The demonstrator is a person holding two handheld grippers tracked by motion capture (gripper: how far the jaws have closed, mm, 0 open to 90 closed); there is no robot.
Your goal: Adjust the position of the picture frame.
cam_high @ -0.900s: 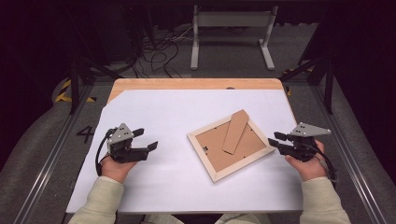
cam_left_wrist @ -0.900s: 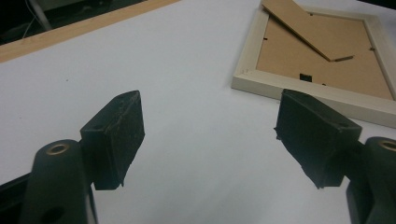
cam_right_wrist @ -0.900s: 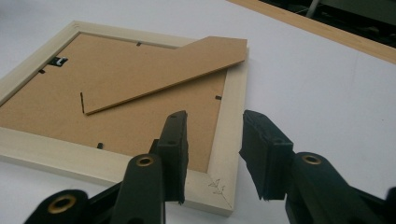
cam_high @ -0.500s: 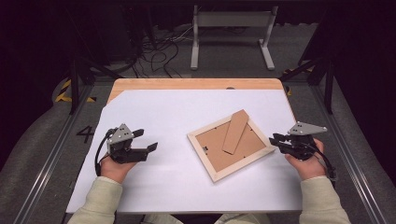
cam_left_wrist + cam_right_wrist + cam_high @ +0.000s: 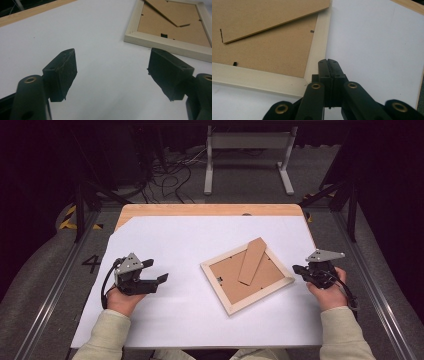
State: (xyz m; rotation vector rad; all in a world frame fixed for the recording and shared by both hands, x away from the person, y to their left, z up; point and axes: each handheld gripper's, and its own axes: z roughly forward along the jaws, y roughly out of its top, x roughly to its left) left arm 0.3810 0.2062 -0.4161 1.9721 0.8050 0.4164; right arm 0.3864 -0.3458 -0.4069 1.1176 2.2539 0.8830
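One table (image 5: pixel 210 210) lies under my hands, its pale wooden top bare along the far edge and at the far left corner. One smooth white sheet (image 5: pixel 190 240) covers the rest, cut off at a slant at that corner.

One picture frame (image 5: pixel 246 274) lies face down on the sheet, right of the middle and turned at an angle. Its four rails are cream-painted wood, and the backing is flat brown fibreboard. One long brown stand flap (image 5: pixel 251 260) lies slantwise across the backing, with a few small dark tabs at the board's edge.

I hold two grippers, both black with blocky jaws and brass-coloured pivots. My left gripper (image 5: pixel 156 271) hovers over the bare sheet, well apart from the frame, jaws spread wide with nothing between them. My right gripper (image 5: pixel 296 269) sits just beside the frame's right corner, jaws pressed flat together on nothing.
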